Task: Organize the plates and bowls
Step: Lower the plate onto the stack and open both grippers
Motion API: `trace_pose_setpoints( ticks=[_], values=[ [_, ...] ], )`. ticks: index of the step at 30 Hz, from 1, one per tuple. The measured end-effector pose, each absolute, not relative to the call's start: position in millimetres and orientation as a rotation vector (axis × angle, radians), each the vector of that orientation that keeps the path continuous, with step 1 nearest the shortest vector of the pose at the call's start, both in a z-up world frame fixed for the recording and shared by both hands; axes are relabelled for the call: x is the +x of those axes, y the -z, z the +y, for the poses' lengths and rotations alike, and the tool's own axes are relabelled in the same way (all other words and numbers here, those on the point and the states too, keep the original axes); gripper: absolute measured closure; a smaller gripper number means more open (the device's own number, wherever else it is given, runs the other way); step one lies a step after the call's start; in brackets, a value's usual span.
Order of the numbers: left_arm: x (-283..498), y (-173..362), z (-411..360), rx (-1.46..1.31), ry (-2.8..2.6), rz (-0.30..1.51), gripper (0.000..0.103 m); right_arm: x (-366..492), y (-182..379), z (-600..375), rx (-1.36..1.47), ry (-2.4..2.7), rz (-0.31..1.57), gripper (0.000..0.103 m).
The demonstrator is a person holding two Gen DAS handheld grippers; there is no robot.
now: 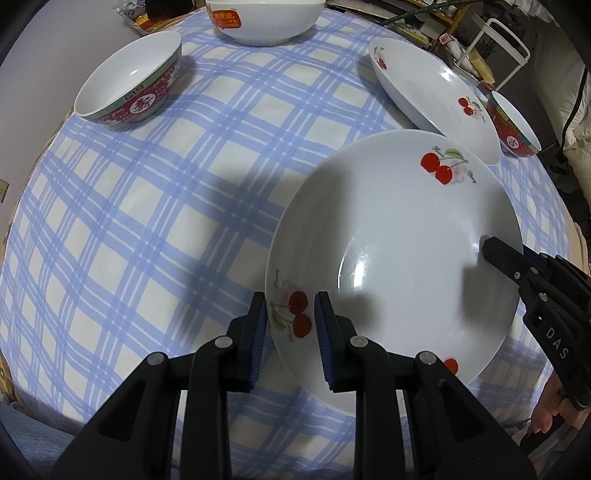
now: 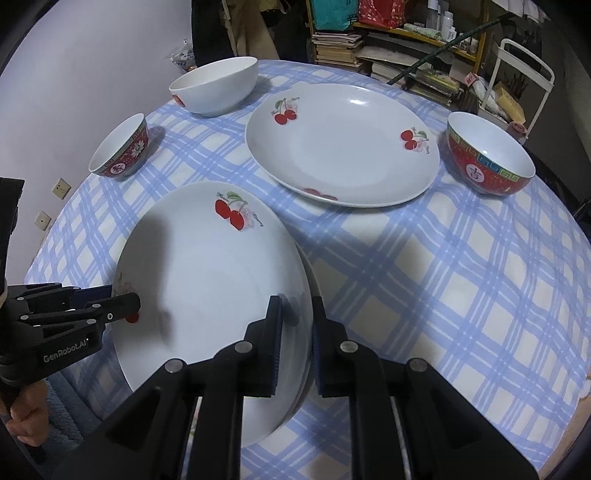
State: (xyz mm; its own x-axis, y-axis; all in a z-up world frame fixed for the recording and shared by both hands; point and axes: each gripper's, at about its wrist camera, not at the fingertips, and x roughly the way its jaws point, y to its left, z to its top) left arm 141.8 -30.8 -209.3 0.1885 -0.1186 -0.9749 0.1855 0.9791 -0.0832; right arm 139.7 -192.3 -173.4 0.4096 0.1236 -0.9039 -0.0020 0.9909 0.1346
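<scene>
A white deep plate with red cherries (image 1: 399, 229) (image 2: 207, 280) hangs tilted just above the checked tablecloth, and its far edge overlaps a second cherry plate (image 1: 436, 96) (image 2: 343, 147). My left gripper (image 1: 290, 332) is shut on its left rim, one pad inside and one outside. My right gripper (image 2: 297, 332) is shut on the opposite rim. Each gripper also shows in the other's view: the right gripper (image 1: 493, 249) at the plate's right edge, the left gripper (image 2: 129, 306) at its left edge.
The blue-and-white tablecloth (image 1: 147, 221) (image 2: 443, 295) also carries a red patterned bowl (image 1: 129, 85) (image 2: 118, 147) at far left, a larger white bowl (image 1: 266, 18) (image 2: 214, 85) at the back and another red bowl (image 1: 513, 125) (image 2: 491, 155) at right. Cluttered shelves (image 2: 406, 48) stand beyond.
</scene>
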Motion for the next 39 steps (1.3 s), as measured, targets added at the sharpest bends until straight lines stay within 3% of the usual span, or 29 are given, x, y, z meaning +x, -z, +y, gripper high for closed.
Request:
trace_pose_setpoints(
  ticks=[14,22,24,26,31,33,35,39],
  values=[
    [139.0,202.2,-29.5,0.05,0.215,1.34,0.078,139.0,174.9,-193.1,0.059,-0.042,1.164,0.087],
    [140.5,161.8,-27.1,0.035,0.216,1.255,0.072,143.8,142.9,-207.4,0.12,-0.052,1.073,0.087],
    [143.7,151.3,-30.0,0.06,0.217,1.226,0.06,150.1,133.3,-216.0,0.126,-0.037,1.049,0.082],
    [150.0,140.7,-32.5,0.08,0.218,1.193,0.057,156.0,126.9,-225.0,0.139,-0.016,1.028,0.064],
    [178.6,126.0,-44.4,0.129,0.202,1.139,0.048,178.1,113.7,-250.1,0.176,0.047,1.012,0.037],
    [193.5,124.1,-53.4,0.16,0.187,1.123,0.034,187.9,109.9,-257.4,0.185,0.053,1.004,0.032],
    [203.8,124.3,-61.5,0.173,0.179,1.095,0.034,198.3,109.7,-263.5,0.192,0.048,1.018,0.018],
    [226.7,127.5,-76.1,0.185,0.195,1.094,0.033,212.9,117.7,-277.6,0.251,0.009,1.059,0.018]
  ],
)
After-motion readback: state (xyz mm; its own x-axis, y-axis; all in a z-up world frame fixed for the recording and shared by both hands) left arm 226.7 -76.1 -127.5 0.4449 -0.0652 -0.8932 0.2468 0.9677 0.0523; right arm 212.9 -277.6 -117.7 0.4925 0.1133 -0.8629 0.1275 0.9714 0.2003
